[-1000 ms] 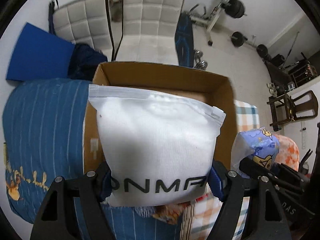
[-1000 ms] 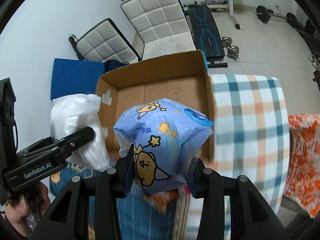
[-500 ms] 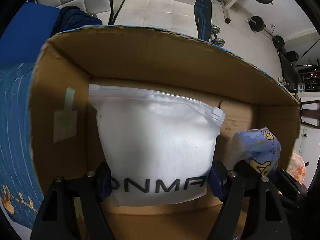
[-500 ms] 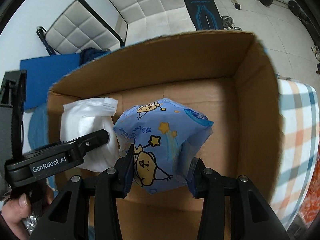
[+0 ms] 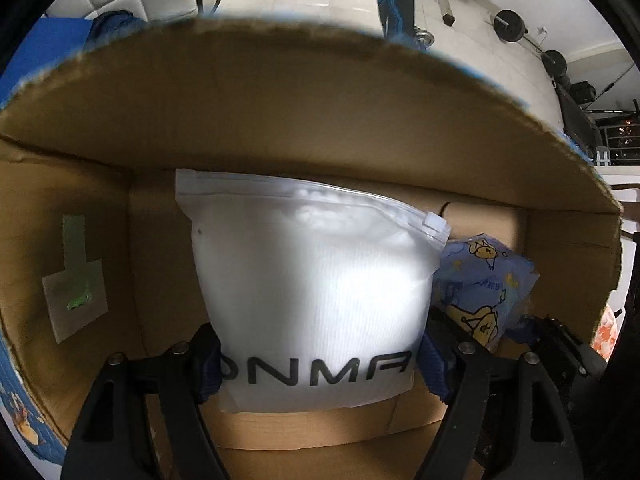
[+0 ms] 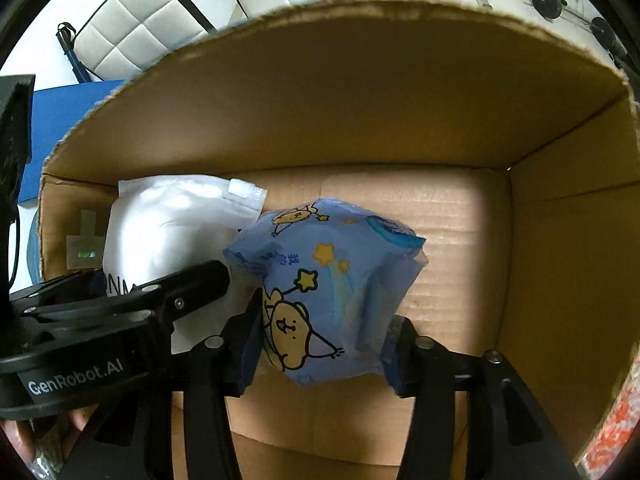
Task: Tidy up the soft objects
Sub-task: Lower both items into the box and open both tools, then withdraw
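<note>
My left gripper [image 5: 318, 364] is shut on a white zip bag [image 5: 316, 280] with black letters, held inside the cardboard box [image 5: 280, 112] near its floor. My right gripper [image 6: 320, 348] is shut on a blue cartoon-print soft pack [image 6: 324, 280], also inside the box [image 6: 560, 240], just right of the white bag [image 6: 160, 224]. The blue pack shows at the right in the left wrist view [image 5: 480, 280]. The left gripper shows in the right wrist view [image 6: 132, 304], touching or nearly touching the blue pack's left side.
The box walls surround both grippers on all sides. A taped label [image 5: 74, 292] sits on the left wall. Beyond the box are white quilted chairs [image 6: 140, 24], a blue mat [image 6: 64, 108] and gym weights [image 5: 508, 26]. An orange patterned cloth [image 6: 612, 432] lies at the right.
Both grippers have moved forward and down from above the bed into the box, each carrying its bag. The box walls now fill both views.
</note>
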Demonstrator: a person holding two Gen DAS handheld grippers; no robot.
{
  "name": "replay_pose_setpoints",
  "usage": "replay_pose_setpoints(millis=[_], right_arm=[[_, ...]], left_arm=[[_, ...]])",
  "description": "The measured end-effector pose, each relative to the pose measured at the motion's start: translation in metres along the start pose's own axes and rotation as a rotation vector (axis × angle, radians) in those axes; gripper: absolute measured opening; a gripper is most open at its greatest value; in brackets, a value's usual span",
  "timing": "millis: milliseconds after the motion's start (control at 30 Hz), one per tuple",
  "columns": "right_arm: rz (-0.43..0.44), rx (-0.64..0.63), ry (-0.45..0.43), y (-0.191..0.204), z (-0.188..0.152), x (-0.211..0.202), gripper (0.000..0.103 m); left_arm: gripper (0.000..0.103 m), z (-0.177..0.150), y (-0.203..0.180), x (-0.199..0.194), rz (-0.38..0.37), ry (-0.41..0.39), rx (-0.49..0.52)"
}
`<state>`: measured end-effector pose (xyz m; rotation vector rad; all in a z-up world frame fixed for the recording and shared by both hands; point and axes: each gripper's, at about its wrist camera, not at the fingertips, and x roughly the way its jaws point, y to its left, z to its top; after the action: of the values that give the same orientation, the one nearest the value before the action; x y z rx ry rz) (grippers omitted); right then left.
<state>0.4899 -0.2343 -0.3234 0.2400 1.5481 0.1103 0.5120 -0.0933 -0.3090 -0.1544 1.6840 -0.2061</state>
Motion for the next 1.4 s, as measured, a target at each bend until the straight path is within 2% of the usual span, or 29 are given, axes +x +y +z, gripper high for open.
replay_pose_setpoints(millis=[67, 100, 233, 367, 400, 500, 600, 733, 833, 867, 1133, 1167, 1200, 1300, 1400], right_arm=[[-0.016, -0.01, 0.004, 0.0, 0.002, 0.006, 0.067], [-0.031, -0.02, 0.008, 0.0, 0.0, 0.008, 0.076], [-0.054, -0.019, 0.012, -0.002, -0.001, 0.014, 0.078], [-0.091, -0.03, -0.006, 0.004, -0.004, 0.01, 0.078], [-0.1, -0.031, -0.009, 0.007, -0.005, 0.009, 0.08], [-0.114, -0.026, -0.019, 0.012, -0.01, 0.005, 0.088], [-0.156, -0.014, -0.024, 0.015, -0.016, 0.002, 0.103], [-0.18, -0.006, -0.012, 0.022, -0.032, -0.004, 0.103], [-0.19, 0.003, -0.025, 0.026, -0.043, -0.01, 0.103], [-0.196, 0.004, -0.032, 0.028, -0.046, -0.012, 0.103], [-0.217, 0.0, -0.124, 0.044, -0.089, -0.04, 0.103], [-0.22, -0.002, -0.138, 0.046, -0.096, -0.045, 0.103], [-0.224, -0.007, -0.149, 0.035, -0.089, -0.052, 0.103], [-0.24, -0.025, -0.192, 0.036, -0.106, -0.072, 0.103], [-0.24, -0.035, -0.225, 0.032, -0.12, -0.107, 0.103]], left_arm=[[0.079, -0.001, 0.004, 0.001, -0.015, 0.014, -0.028], [0.079, -0.004, 0.007, 0.001, -0.035, 0.023, -0.051], [0.083, -0.008, 0.006, -0.005, -0.031, 0.026, -0.037], [0.1, -0.014, -0.001, -0.02, 0.01, -0.006, -0.005], [0.101, -0.017, -0.002, -0.025, 0.019, -0.018, 0.001], [0.103, -0.024, -0.003, -0.04, 0.026, -0.046, 0.009], [0.103, -0.032, 0.003, -0.05, 0.035, -0.076, 0.001], [0.103, -0.046, 0.02, -0.057, 0.045, -0.11, -0.011], [0.103, -0.06, 0.018, -0.069, 0.069, -0.154, 0.0], [0.103, -0.056, 0.012, -0.068, 0.077, -0.162, 0.004], [0.103, -0.105, 0.02, -0.084, 0.15, -0.273, 0.034], [0.103, -0.117, 0.02, -0.091, 0.152, -0.294, 0.037], [0.103, -0.121, 0.023, -0.095, 0.155, -0.309, 0.037], [0.103, -0.128, 0.024, -0.105, 0.156, -0.348, 0.045], [0.102, -0.151, 0.019, -0.122, 0.151, -0.385, 0.048]])
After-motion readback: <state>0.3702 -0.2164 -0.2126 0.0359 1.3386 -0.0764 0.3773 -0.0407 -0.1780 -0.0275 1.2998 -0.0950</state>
